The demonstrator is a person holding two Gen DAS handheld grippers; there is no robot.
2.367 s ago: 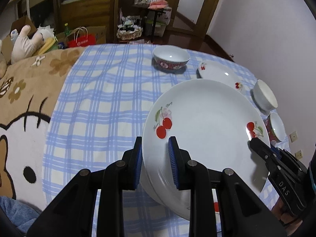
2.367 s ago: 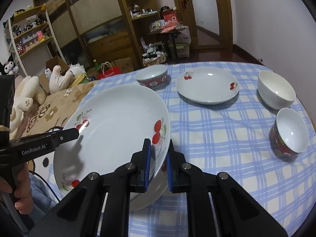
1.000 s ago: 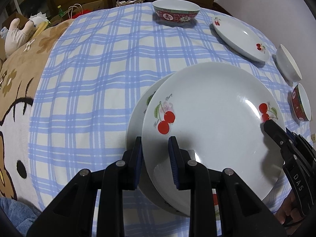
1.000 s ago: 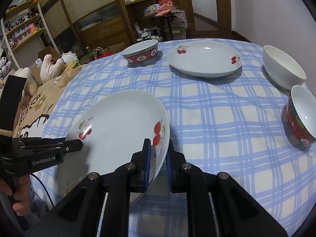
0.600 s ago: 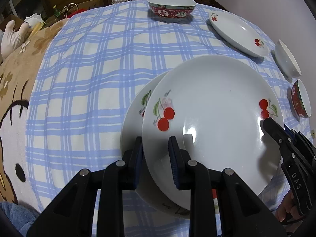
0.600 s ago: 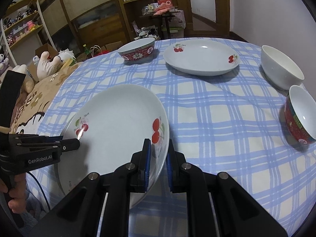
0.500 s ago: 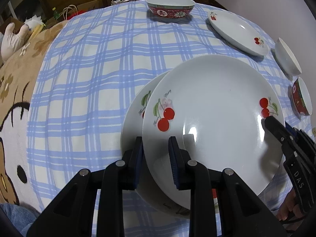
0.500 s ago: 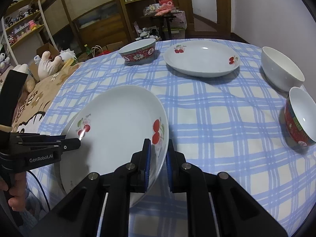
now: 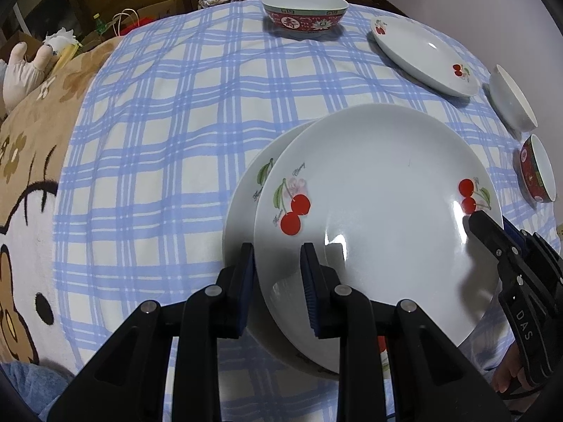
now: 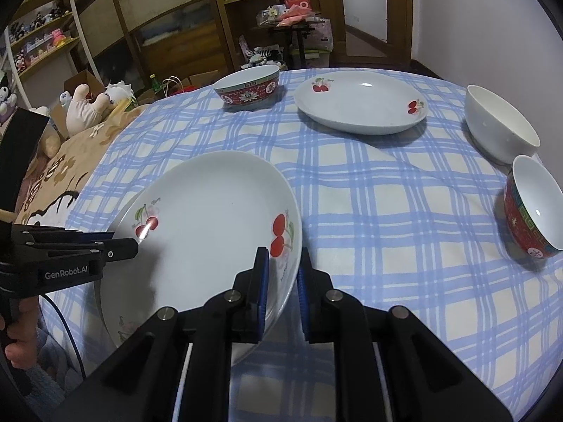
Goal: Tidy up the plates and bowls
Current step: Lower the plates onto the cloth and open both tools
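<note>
A white cherry plate (image 9: 380,204) is held at both sides: my left gripper (image 9: 278,277) is shut on its left rim and my right gripper (image 10: 283,281) is shut on its right rim. The plate (image 10: 211,225) hovers just above a second cherry plate (image 9: 246,204) lying on the checked tablecloth, offset slightly to the right of it. A third cherry plate (image 10: 360,105) lies farther back. A red patterned bowl (image 10: 248,88) stands at the far side, a white bowl (image 10: 499,123) and another red bowl (image 10: 531,211) at the right.
The round table with the blue checked cloth (image 10: 387,193) drops off at the right edge near the bowls. A brown cartoon blanket (image 9: 24,161) lies left of the table. Shelves and plush toys (image 10: 88,105) stand behind.
The held plate has come down from a raised, tilted position to sit close over the lower plate. Both grippers stayed shut on its rim.
</note>
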